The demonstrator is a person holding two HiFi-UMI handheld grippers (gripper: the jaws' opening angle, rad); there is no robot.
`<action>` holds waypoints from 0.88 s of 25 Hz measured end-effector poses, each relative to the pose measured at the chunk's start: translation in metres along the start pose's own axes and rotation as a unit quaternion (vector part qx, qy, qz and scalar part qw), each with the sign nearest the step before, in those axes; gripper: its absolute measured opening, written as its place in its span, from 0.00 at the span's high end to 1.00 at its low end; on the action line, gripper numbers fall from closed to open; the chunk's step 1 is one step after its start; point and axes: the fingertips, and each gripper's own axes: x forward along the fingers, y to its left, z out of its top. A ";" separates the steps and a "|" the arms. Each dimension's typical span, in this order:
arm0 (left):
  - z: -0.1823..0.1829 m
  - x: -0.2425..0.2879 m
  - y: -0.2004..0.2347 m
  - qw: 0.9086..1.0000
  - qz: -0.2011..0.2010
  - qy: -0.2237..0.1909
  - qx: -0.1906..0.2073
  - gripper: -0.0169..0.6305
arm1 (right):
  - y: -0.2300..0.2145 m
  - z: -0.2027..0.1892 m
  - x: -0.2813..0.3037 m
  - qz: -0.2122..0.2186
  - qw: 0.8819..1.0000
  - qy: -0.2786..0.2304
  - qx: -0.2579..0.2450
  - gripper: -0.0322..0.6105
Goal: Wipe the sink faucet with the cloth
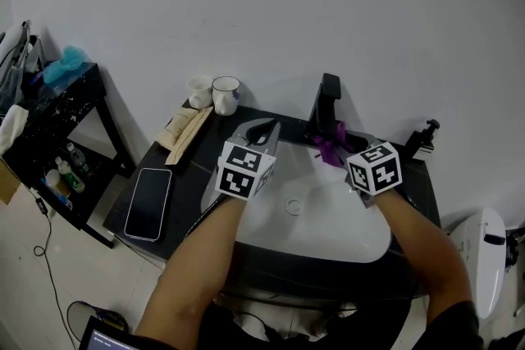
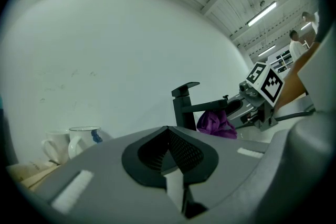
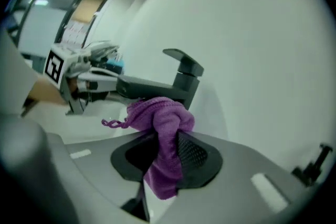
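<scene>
Left claw (image 2: 168,138) closed on nothing, pads together, held over the left side of the white sink (image 1: 328,240); a phone (image 1: 149,202) lies flat on the dark surface (image 1: 185,176) further left. Right claw (image 3: 167,140) clamped on the purple cloth (image 3: 164,115), which bunches above the pads, with a tail hanging below. The cloth sits just under the spout of the black faucet (image 3: 181,81), seemingly touching it; beyond, two mugs (image 1: 217,94) stand by the wall.
</scene>
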 end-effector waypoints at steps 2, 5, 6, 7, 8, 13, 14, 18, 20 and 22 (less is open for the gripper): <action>0.004 -0.002 0.001 1.000 0.005 -0.005 0.004 0.95 | 0.007 -0.003 -0.010 -0.001 0.995 -0.018 0.101 0.79; 0.010 -0.010 0.006 1.000 0.020 -0.017 0.004 0.95 | 0.025 -0.014 -0.011 0.000 0.968 -0.042 0.249 0.79; 0.013 -0.013 0.008 0.999 0.025 -0.022 0.003 0.95 | 0.032 -0.018 -0.009 0.003 0.952 -0.048 0.304 0.79; 0.015 -0.016 0.010 0.999 0.032 -0.028 0.000 0.95 | 0.040 -0.021 -0.007 0.006 0.933 -0.057 0.355 0.79; 0.019 -0.020 0.013 0.999 0.040 -0.036 -0.005 0.95 | 0.048 -0.021 -0.003 0.010 0.913 -0.069 0.401 0.79; 0.038 -0.055 0.047 0.989 0.101 -0.094 -0.060 0.95 | 0.084 0.012 0.027 0.030 0.829 -0.163 0.534 0.80; 0.040 -0.061 0.054 0.986 0.114 -0.102 -0.069 0.95 | 0.085 0.020 0.034 0.025 0.817 -0.181 0.547 0.80; 0.041 -0.080 0.072 0.978 0.153 -0.116 -0.084 0.95 | 0.068 0.054 0.059 -0.009 0.778 -0.243 0.579 0.80; 0.042 -0.085 0.075 0.975 0.161 -0.121 -0.088 0.95 | 0.052 0.069 0.065 -0.029 0.758 -0.273 0.592 0.80; 0.044 -0.089 0.076 0.974 0.165 -0.127 -0.090 0.95 | 0.037 0.081 0.066 -0.049 0.737 -0.303 0.603 0.81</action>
